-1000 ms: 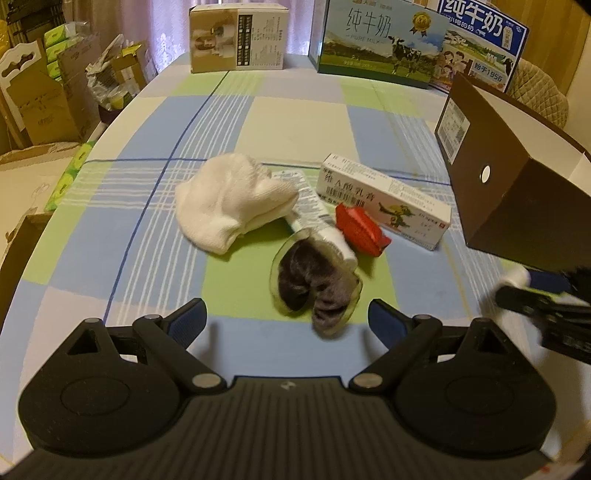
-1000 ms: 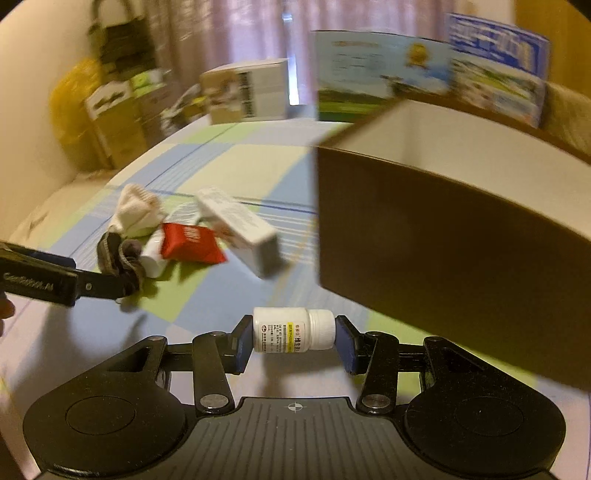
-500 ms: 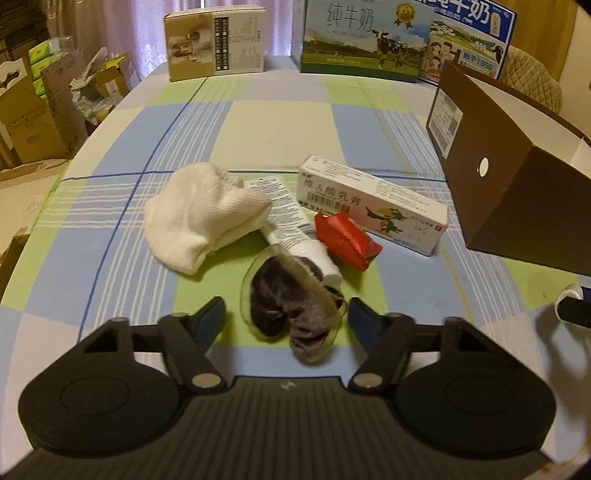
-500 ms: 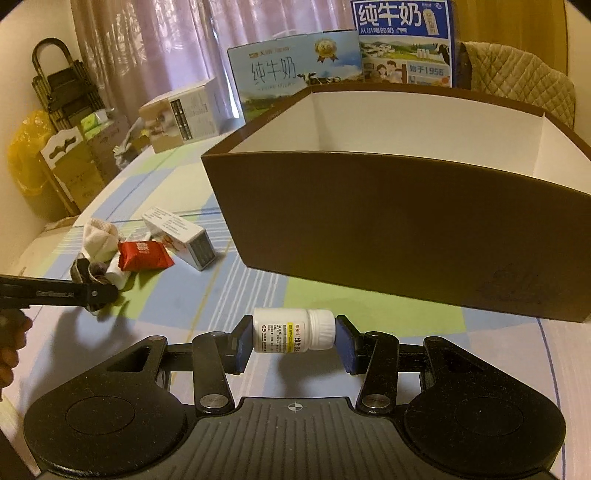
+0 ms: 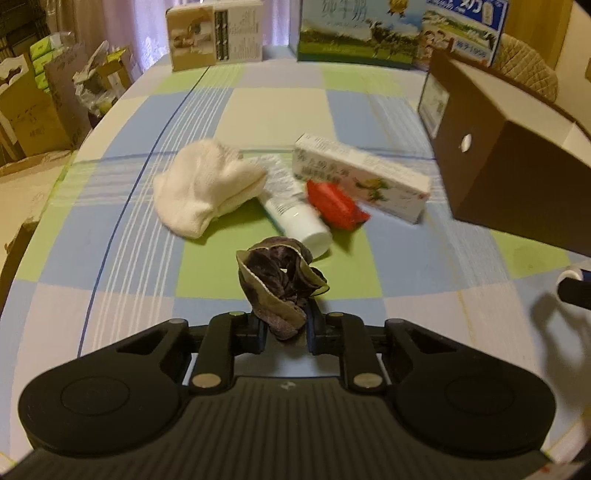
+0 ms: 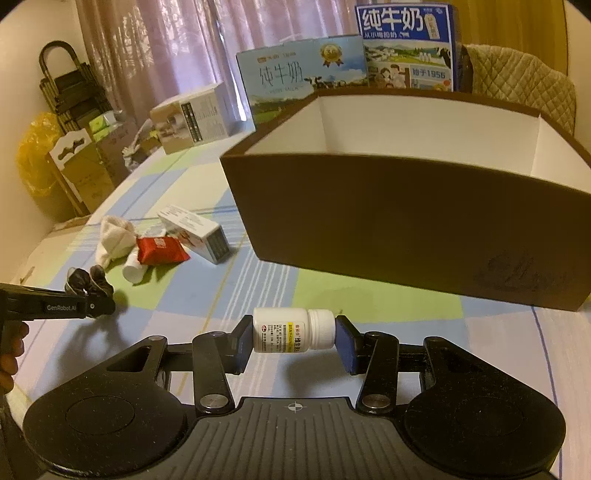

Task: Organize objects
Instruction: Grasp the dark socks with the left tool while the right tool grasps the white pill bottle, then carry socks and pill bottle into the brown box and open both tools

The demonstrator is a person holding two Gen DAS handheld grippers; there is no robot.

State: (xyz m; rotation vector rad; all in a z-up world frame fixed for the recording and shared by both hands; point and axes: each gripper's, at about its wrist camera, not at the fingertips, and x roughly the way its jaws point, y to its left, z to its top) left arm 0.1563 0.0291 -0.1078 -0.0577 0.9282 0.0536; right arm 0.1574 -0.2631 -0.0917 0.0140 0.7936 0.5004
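My left gripper (image 5: 283,328) is shut on a dark crumpled sock (image 5: 280,280), held just above the checked tablecloth. Beyond it lie a white sock (image 5: 203,188), a white tube (image 5: 295,210), a red packet (image 5: 338,206) and a long white medicine box (image 5: 362,177). My right gripper (image 6: 293,343) is shut on a small white pill bottle (image 6: 291,330), held sideways in front of the open brown cardboard box (image 6: 406,218). In the right wrist view the left gripper (image 6: 92,302) shows at the far left with the dark sock (image 6: 90,278).
Milk cartons (image 6: 306,81) and a printed carton (image 5: 214,33) stand along the table's far edge. Cardboard boxes and bags (image 5: 33,103) crowd the floor left of the table. A quilted chair back (image 6: 517,85) is behind the brown box.
My left gripper has closed on the dark sock and lifted it slightly off the cloth. The right gripper still holds the bottle and now faces the brown box from a bit farther left.
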